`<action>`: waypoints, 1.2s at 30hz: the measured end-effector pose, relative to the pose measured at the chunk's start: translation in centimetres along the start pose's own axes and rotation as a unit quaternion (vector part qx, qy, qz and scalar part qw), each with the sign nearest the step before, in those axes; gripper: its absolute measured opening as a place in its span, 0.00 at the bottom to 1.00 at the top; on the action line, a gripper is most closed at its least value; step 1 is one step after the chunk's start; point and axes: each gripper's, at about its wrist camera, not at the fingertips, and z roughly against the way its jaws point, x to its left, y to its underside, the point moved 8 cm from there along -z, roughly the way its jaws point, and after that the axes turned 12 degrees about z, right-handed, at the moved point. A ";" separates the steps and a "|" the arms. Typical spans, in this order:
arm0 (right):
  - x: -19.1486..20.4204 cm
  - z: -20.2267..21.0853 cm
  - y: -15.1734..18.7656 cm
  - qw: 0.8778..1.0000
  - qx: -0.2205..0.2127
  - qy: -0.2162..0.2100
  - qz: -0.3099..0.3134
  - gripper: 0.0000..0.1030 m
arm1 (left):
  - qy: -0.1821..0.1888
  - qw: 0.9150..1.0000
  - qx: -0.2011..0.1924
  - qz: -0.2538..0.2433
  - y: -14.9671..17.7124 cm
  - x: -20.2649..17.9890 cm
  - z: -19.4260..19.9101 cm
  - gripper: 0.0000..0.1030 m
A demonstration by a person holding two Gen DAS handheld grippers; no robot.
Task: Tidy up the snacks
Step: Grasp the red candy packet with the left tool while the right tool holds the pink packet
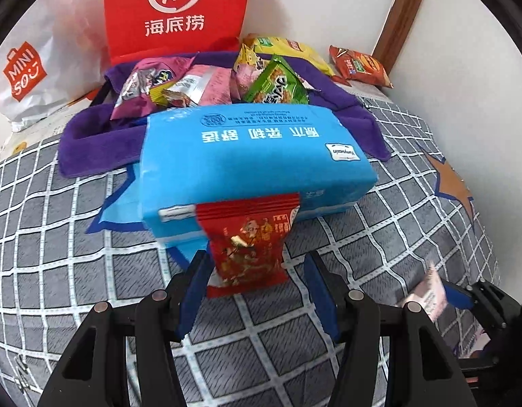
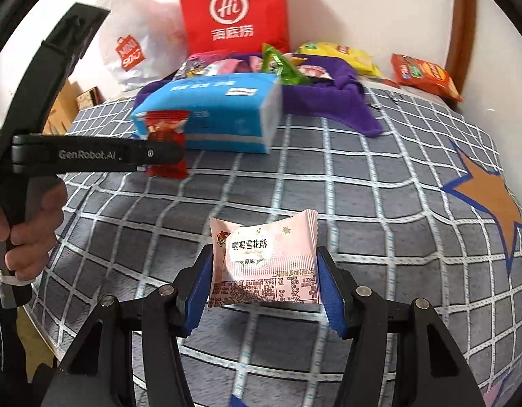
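The small pink plastic snack packet sits squeezed in my right tongs; my left tongs hold the red packet, nearer the purple cloth basket on the bed.

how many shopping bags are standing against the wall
2. The red paper shopping bag with the white Hi logo stands upright behind the purple cloth basket of snacks. The white plastic shopping bag with the red logo slumps to its left. Others may be hidden.
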 end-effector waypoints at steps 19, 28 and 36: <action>0.9 0.4 -1.4 1.000 -0.013 0.000 -0.006 0.56 | 0.048 0.999 0.007 0.025 0.7 0.6 1.5 0.40; 2.0 0.7 -2.6 1.000 -0.015 0.004 -0.013 0.56 | 0.052 0.998 -0.008 0.042 1.1 2.5 4.6 0.40; 3.3 1.2 -4.5 1.000 -0.022 0.007 -0.007 0.56 | 0.063 0.996 -0.025 0.053 1.2 4.2 7.1 0.40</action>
